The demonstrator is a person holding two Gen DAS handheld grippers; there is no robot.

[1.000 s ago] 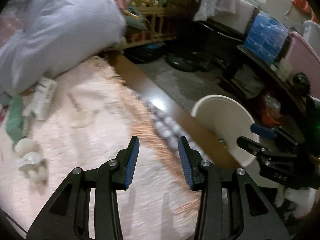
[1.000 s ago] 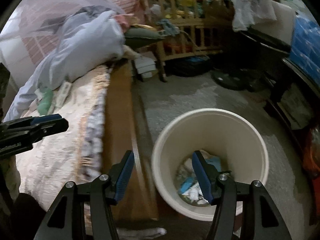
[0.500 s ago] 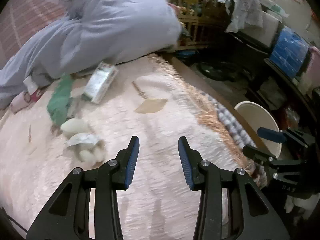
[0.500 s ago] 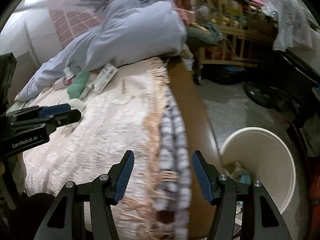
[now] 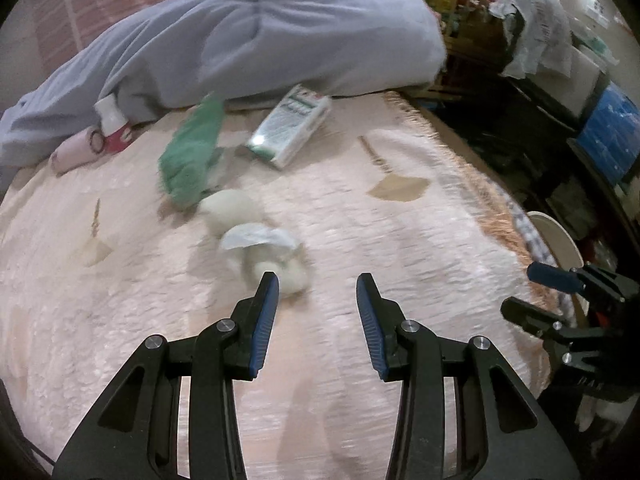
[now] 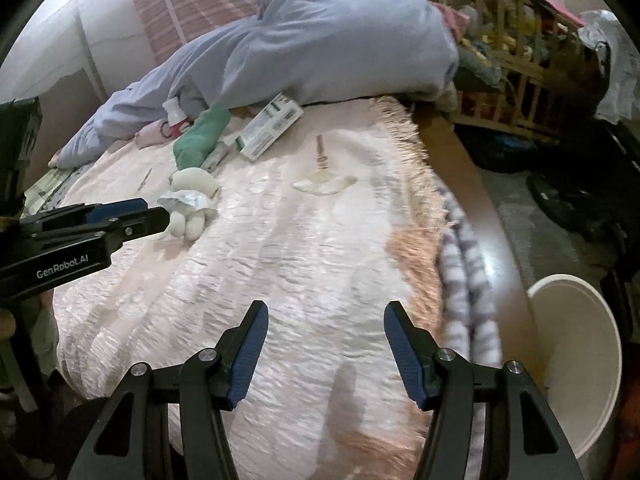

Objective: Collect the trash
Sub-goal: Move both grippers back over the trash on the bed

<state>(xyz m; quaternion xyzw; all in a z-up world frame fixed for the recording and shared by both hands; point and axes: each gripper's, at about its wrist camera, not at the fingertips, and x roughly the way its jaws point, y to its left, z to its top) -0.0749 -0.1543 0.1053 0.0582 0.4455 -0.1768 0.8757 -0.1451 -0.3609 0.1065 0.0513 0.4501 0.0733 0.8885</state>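
Note:
Crumpled white tissues [image 5: 260,248] lie on the pink bedspread [image 5: 360,240], just ahead of my left gripper [image 5: 316,292], which is open and empty, its left fingertip close to them. They also show in the right wrist view [image 6: 192,204]. A green wrapper [image 5: 192,156] and a white-green box [image 5: 290,130] lie farther back. My right gripper [image 6: 324,320] is open and empty above the bed's near part. The white trash bin [image 6: 576,356] stands on the floor at the right of the bed.
A grey-blue duvet [image 5: 260,32] is heaped at the head of the bed. A pink roll [image 5: 76,148] lies at the left. A wooden crib [image 6: 516,68] and cluttered shelves [image 5: 580,92] stand beyond the bed's wooden edge [image 6: 476,208].
Both grippers have swung left from the bin and bed edge toward the bed. The left gripper has come close to the white tissues. Both stay open.

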